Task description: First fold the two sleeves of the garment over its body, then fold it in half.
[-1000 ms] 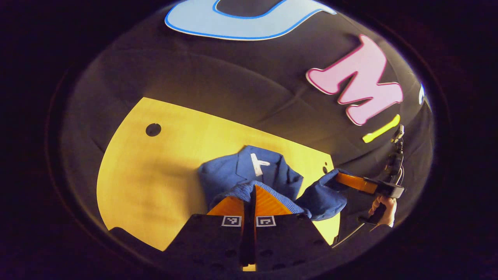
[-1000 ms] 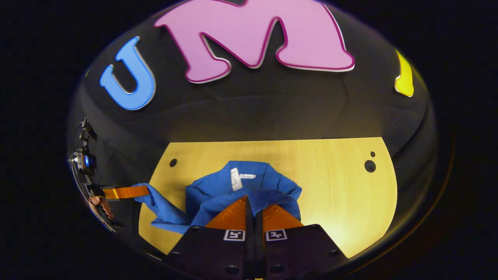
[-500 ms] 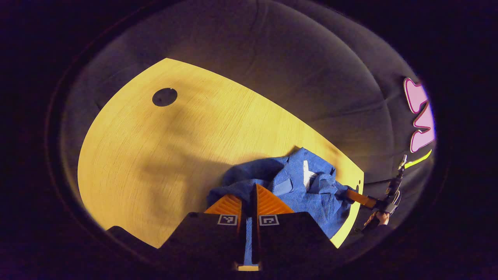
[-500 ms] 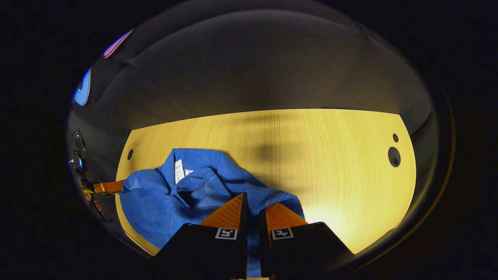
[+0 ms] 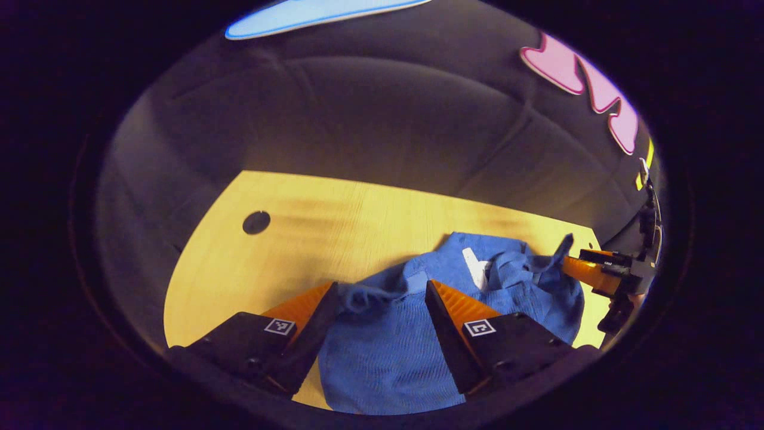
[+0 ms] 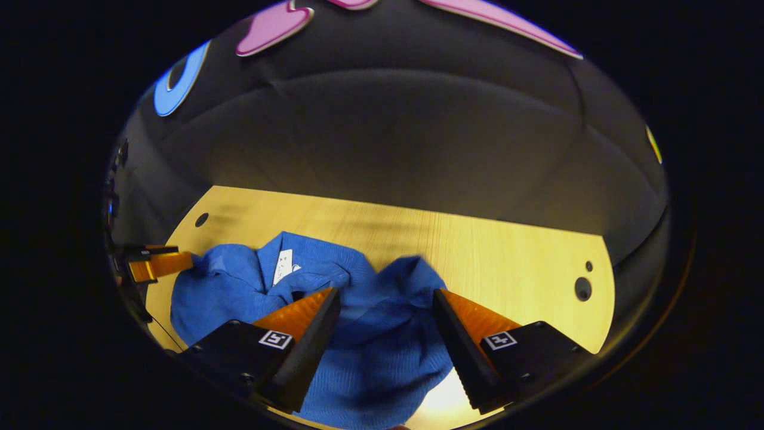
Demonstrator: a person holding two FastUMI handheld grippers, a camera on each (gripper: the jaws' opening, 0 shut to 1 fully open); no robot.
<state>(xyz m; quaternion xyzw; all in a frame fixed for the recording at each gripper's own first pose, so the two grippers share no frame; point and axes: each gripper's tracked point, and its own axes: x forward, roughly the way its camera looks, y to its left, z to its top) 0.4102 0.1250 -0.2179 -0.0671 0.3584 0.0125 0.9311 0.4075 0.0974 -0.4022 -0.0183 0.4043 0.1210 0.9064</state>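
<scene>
The left hand-held gripper [image 5: 382, 298] has its fingers spread wide apart, and the blue garment [image 5: 418, 322] lies between and ahead of them, gripped by neither. The cloth is a ribbed knit, crumpled into soft humps. Just ahead and to the right of the fingers a small white label [image 5: 474, 269] shows at the neck; its writing is too small to read. Farther right, the right hand-held gripper [image 5: 588, 272] sits at the garment's edge.

In the right gripper view, the right hand-held gripper [image 6: 387, 298] is likewise spread open, with the bunched garment [image 6: 370, 334] between its fingers and running off to the left. The label [image 6: 285, 267] lies ahead-left. The bench [image 6: 507, 257] underneath is pale, straight-grained wood with round holes [image 6: 582, 288] near its corners.
</scene>
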